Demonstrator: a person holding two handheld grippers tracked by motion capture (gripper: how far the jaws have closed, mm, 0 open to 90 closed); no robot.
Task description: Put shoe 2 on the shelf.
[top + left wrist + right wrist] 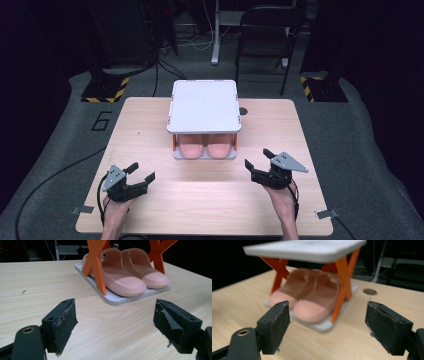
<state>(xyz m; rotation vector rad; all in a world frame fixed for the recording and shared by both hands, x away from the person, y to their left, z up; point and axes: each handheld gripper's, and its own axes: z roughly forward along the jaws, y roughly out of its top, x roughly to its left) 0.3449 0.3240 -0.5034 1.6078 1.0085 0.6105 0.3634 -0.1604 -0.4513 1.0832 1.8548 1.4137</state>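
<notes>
A small two-level rack with white shelves and orange X-shaped side struts stands at the middle of the wooden table. A pair of pink slippers lies side by side on its lower shelf, toes toward me, also seen in the left gripper view and the right gripper view. My left gripper is open at the front left, apart from the rack. My right gripper is open at the front right, just off the rack's corner. Both hold nothing.
The table has a round cable hole right of the rack. A black chair and a desk leg stand beyond the far edge. Yellow-black striped bases flank the floor. Tape tabs mark the front corners.
</notes>
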